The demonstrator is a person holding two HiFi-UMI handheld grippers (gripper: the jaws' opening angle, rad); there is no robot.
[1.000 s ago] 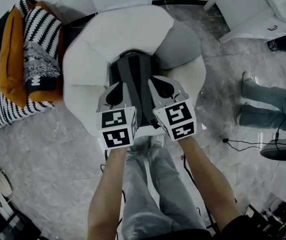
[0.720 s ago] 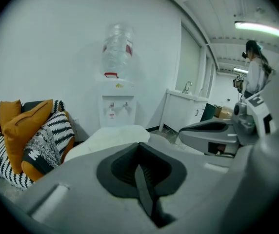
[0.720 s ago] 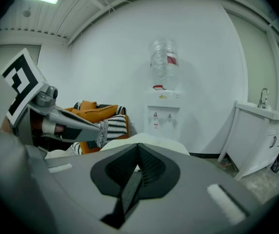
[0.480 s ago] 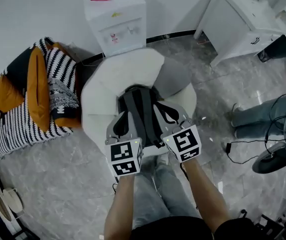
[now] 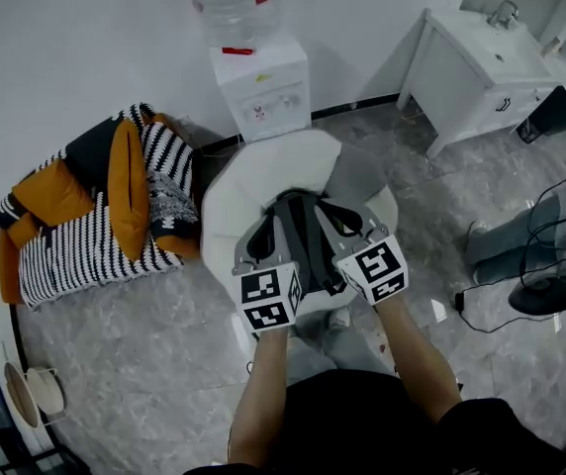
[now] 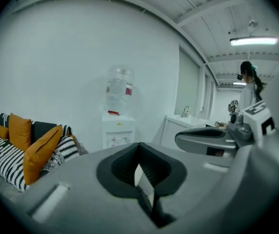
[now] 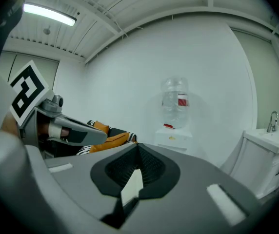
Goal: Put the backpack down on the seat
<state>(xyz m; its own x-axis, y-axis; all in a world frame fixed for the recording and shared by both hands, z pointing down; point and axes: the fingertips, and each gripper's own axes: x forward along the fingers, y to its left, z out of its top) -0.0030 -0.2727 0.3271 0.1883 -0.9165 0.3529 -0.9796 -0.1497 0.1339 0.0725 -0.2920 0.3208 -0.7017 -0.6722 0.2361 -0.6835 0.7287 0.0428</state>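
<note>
From above in the head view, a dark grey backpack (image 5: 303, 234) with black straps stands in the hollow of a round white seat (image 5: 263, 171). My left gripper (image 5: 258, 236) and right gripper (image 5: 347, 223) hang side by side over its near end, one at each side. Both are shut. In the left gripper view the left gripper (image 6: 142, 179) has its dark pads together with no strap between them. The right gripper (image 7: 132, 179) looks the same in its own view. Both gripper views look out level at the wall, and the backpack is out of sight in them.
A water dispenser (image 5: 260, 87) stands against the wall behind the seat. A sofa with orange and striped cushions (image 5: 95, 216) is on the left, a white sink cabinet (image 5: 486, 67) at the back right. Another person's legs (image 5: 520, 240), cables and a fan base (image 5: 550, 295) lie right.
Both grippers have risen together, still shut, and the head view has climbed with them, so the seat looks smaller and more of the room shows. The backpack stays between the grippers.
</note>
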